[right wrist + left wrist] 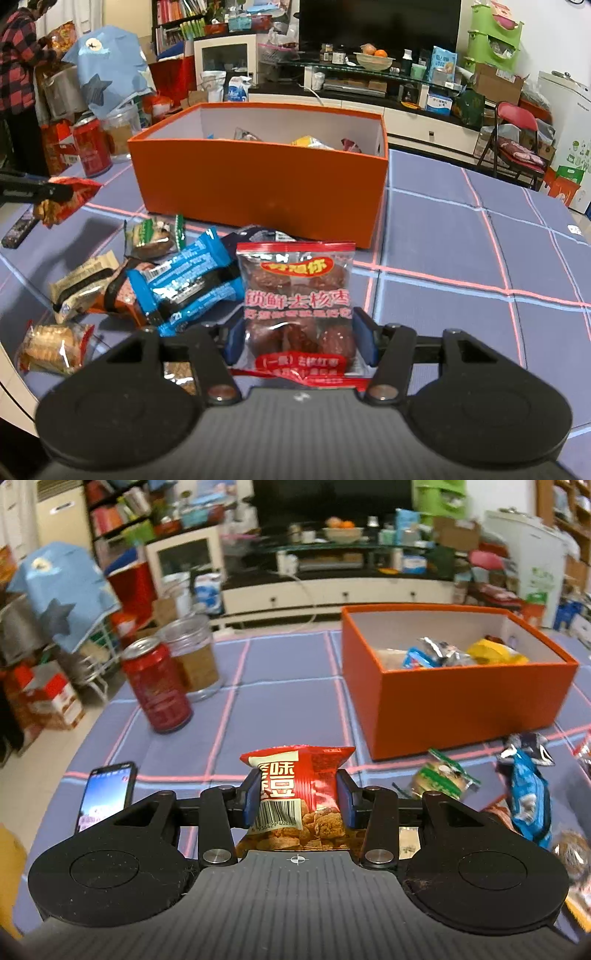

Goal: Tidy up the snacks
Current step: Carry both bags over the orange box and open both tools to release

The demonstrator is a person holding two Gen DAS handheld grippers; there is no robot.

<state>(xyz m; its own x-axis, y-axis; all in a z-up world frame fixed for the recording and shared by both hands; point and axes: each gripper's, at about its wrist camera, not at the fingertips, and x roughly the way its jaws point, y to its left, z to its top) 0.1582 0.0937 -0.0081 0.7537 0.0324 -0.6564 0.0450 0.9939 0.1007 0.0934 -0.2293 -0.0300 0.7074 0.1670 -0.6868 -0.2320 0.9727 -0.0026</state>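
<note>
Left gripper [297, 797] clamps red bean packet [297, 794], right gripper [299, 339] clamps date packet [297, 302]; orange box [258, 184] ahead, loose snacks [184, 284] between, phone [105, 797] only in left view.

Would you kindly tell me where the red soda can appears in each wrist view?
Left wrist: red soda can stands left of centre, beside a glass jar.
Right wrist: it stands far upper left.
Shared landmark: the orange box.

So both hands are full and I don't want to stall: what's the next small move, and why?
Probably carry the red packet in the left gripper forward and right over the orange box, since it is already clamped and the box is open with snacks inside.
</note>
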